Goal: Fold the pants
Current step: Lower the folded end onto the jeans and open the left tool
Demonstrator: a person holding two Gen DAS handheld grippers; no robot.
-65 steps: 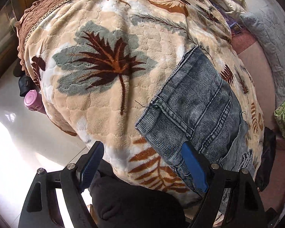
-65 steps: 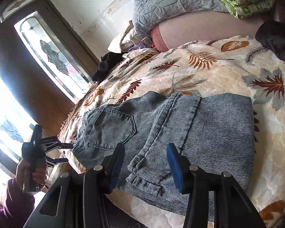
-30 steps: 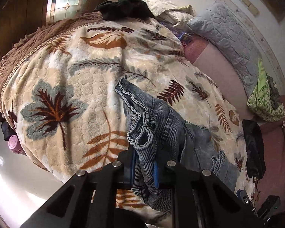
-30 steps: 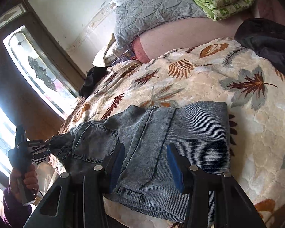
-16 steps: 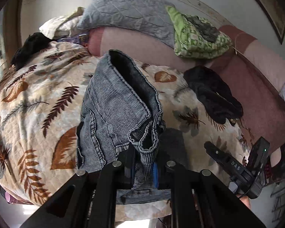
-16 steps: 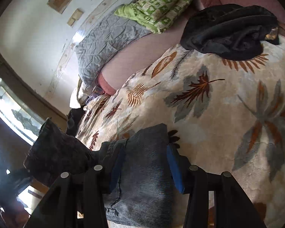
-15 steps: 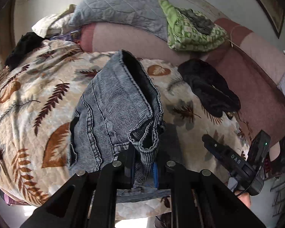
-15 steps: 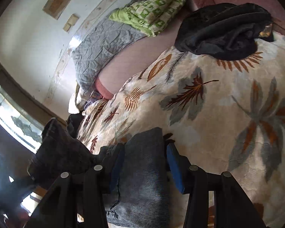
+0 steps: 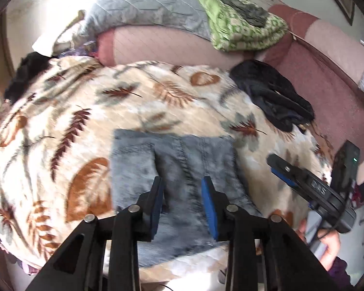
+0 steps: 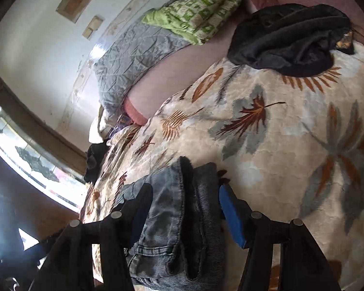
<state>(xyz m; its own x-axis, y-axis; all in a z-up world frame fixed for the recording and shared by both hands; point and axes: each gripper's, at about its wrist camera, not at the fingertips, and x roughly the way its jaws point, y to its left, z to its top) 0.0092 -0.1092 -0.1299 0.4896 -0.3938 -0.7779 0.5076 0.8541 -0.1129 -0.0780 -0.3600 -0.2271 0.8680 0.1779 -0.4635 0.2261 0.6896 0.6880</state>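
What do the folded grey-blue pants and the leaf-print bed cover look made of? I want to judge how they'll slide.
Folded grey-blue pants: washed denim, matte, judging by the faded ribbed weave and stitched seams. Leaf-print bed cover: seemingly plush quilted fleece, soft and matte, with an embossed quilt pattern; the fibre can't be told.

Open leaf-print blanket is lying bare left of and beyond the folded pants. A black garment is occupying the far right corner. Green bedding and a grey quilt are blocking the back edge.
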